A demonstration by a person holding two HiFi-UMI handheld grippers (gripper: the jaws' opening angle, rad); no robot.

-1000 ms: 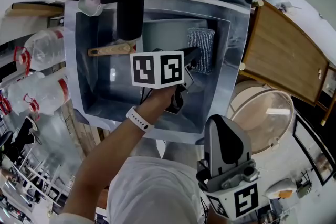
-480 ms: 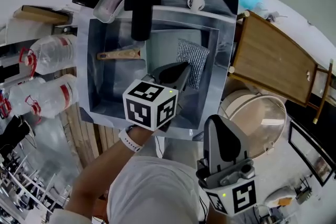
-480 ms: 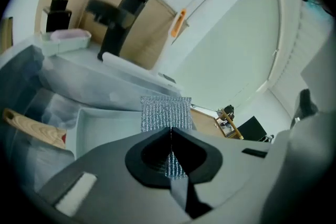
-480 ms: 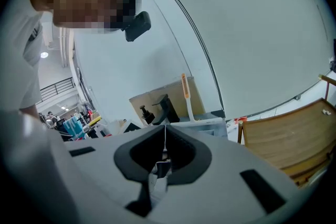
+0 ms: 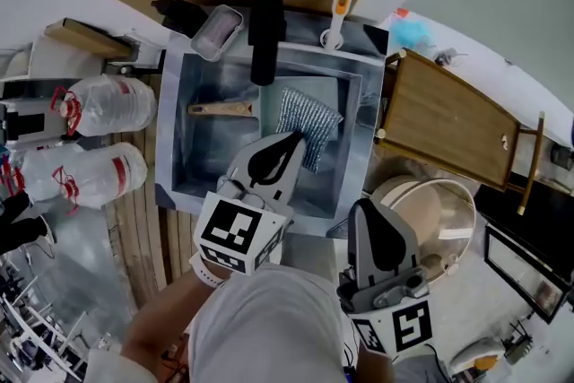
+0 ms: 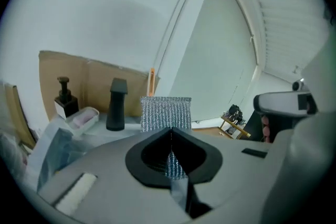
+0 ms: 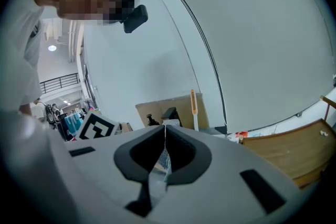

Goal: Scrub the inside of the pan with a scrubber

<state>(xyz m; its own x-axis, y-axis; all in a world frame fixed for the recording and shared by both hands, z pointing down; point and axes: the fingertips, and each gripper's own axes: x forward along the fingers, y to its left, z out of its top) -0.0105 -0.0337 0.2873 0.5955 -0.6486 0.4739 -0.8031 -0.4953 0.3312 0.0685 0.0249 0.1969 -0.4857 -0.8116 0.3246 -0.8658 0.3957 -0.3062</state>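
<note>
Right gripper: held back close to the body, nearer than the sink, jaws closed with nothing seen gripped between them; it is judged to be parked there so the sink is free for the other tool
Left gripper: jaws clamped on the near edge of the scrubber, so most of the mesh is free for rubbing
Scrubber: carried just ahead of the left tips, over the pan; whether the pan is touched cannot be told
Pan: laid flat in the sink, under and ahead of the left tips, its wooden handle pointed off to their left
Sink wall: close on the right of the tips; more open room is seen to their left, so sideways strokes are judged to be short
Faucet: ahead of the tips, hung over the pan's far edge; forward travel is judged to be limited by it
Soap dish: beyond, on the far rim, clear of the strokes
</note>
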